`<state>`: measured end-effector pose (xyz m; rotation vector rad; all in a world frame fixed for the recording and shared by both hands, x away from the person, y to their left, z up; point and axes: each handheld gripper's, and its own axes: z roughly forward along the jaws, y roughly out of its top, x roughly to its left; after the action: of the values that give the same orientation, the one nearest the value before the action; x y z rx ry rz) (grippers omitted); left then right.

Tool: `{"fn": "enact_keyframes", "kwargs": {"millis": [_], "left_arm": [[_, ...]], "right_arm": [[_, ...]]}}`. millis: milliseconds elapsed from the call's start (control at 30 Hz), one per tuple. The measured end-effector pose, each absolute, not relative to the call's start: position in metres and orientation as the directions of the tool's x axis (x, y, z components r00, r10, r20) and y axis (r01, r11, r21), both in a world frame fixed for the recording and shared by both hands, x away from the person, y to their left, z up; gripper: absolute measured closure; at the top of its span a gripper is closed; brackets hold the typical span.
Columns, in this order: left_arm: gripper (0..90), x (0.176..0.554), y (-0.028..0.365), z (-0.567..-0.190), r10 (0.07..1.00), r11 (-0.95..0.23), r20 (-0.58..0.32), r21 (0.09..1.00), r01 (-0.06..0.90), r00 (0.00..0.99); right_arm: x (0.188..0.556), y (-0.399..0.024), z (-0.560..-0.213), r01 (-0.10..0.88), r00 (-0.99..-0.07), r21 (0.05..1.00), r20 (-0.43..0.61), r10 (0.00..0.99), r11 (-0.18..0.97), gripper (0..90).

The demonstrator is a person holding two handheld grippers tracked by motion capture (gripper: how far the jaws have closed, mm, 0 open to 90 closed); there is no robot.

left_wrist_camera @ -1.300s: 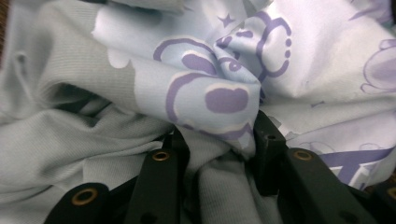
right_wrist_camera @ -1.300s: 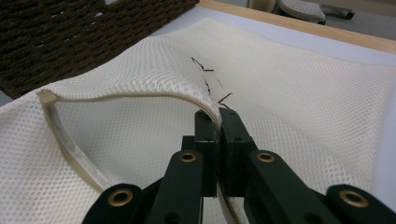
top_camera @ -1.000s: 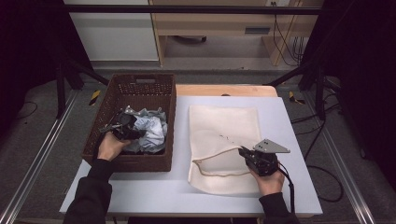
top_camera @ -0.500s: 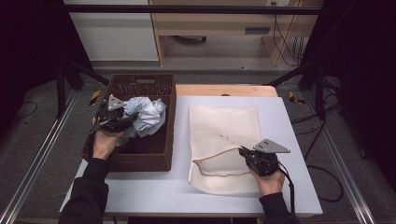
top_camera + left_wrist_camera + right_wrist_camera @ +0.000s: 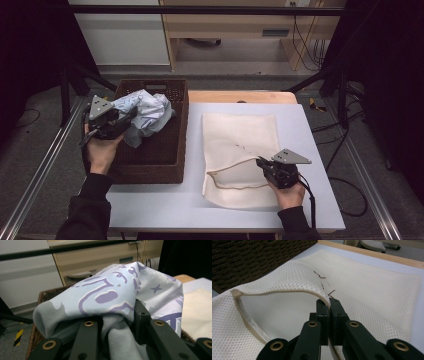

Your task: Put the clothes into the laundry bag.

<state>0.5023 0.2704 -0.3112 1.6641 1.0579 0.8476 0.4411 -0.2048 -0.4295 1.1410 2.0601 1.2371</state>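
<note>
A pale blue garment (image 5: 145,112) with purple print hangs bunched above the brown wicker basket (image 5: 170,155) at the table's left. My left gripper (image 5: 122,120) is shut on it; in the left gripper view the grey-blue cloth (image 5: 117,297) is pinched between the jaws and drapes over them. A cream mesh laundry bag (image 5: 240,135) lies flat on the white table to the right. My right gripper (image 5: 261,164) is shut on the upper lip of its mouth; the right gripper view shows that zipper edge (image 5: 287,291) lifted, so the bag (image 5: 374,290) gapes.
The basket's dark weave (image 5: 257,257) stands close to the left of the bag. A wooden strip (image 5: 240,96) runs along the table's far edge. Metal rails (image 5: 40,170) flank the table, and cabinets (image 5: 230,25) stand behind it.
My left gripper has risen out of the basket with the garment and shifted toward the basket's left rim. The right gripper and the bag have not moved.
</note>
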Motion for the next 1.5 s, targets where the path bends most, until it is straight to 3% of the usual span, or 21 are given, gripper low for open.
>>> {"fn": "enact_keyframes", "kwargs": {"millis": [333, 800, 1500], "left_arm": [[70.5, 0.477, 0.265, -0.272, 0.916, -0.126, 0.059, 0.981, 0.145, 0.396], [70.5, 0.448, 0.265, -0.238, 0.918, -0.1, 0.07, 0.993, 0.059, 0.391], [70.4, 0.407, 0.22, -0.202, 0.843, -0.112, 0.117, 0.993, -0.043, 0.525]], "right_arm": [[0.441, -0.205, -0.429, 0.411, -0.538, 0.878, 0.018, 0.843, 0.244, 87.2], [0.441, -0.206, -0.429, 0.409, -0.538, 0.88, 0.018, 0.843, 0.242, 87.3], [0.442, -0.206, -0.429, 0.41, -0.53, 0.882, 0.022, 0.847, 0.233, 87.5]]}}
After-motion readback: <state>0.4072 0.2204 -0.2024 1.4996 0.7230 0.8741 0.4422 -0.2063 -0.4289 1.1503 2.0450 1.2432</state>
